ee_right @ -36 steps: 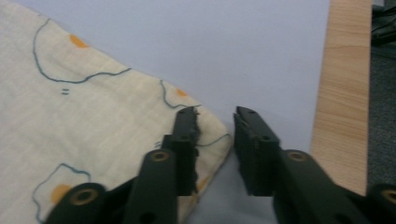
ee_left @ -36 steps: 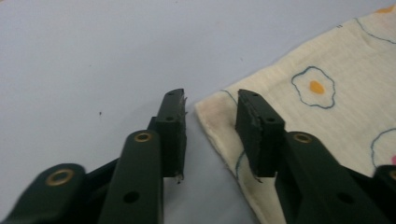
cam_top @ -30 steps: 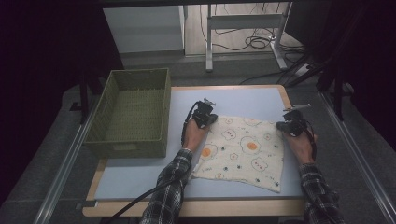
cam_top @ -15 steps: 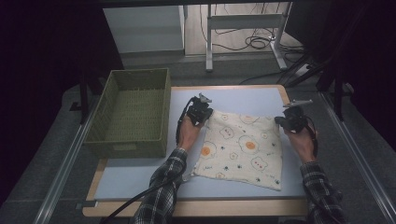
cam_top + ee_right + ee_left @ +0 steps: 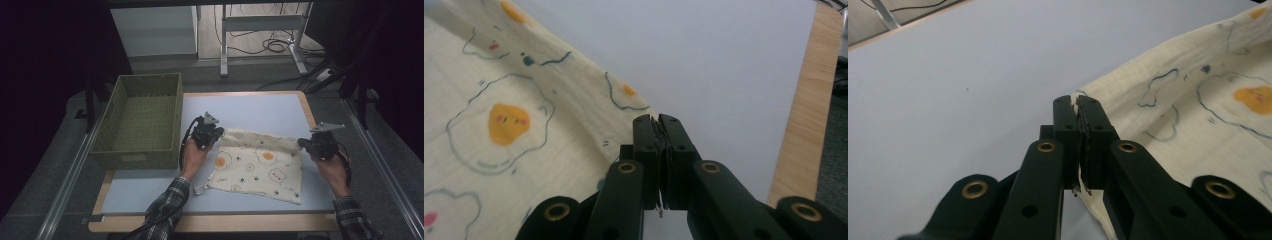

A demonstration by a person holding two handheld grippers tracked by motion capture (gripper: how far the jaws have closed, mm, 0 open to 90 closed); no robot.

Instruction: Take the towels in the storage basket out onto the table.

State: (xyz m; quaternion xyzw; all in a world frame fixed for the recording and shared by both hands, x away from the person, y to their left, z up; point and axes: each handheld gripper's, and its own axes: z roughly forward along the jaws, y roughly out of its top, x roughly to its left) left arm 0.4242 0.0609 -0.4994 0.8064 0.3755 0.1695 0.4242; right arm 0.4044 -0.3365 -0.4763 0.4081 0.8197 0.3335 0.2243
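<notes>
Now the cream cotton cloth printed with fried eggs (image 5: 260, 165) lies mid-bench, its twelve-o'clock corners pinched thinly by the left gripper (image 5: 1078, 107) and right gripper (image 5: 656, 125); uneven pulling could slip either corner free.

Plaid sleeves (image 5: 167, 210), black left gripper (image 5: 216, 133) with brass-ringed jaws, grey three-cornered plate (image 5: 210, 119), trailing black cable (image 5: 183, 145)

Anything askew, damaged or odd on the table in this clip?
Nothing looks damaged or spilled. The printed cloth lies slightly skewed to the table edge, its far edge raised because the left gripper and right gripper each pinch a far corner. A small tab pokes from its near-left corner. The green basket sits empty.
</notes>
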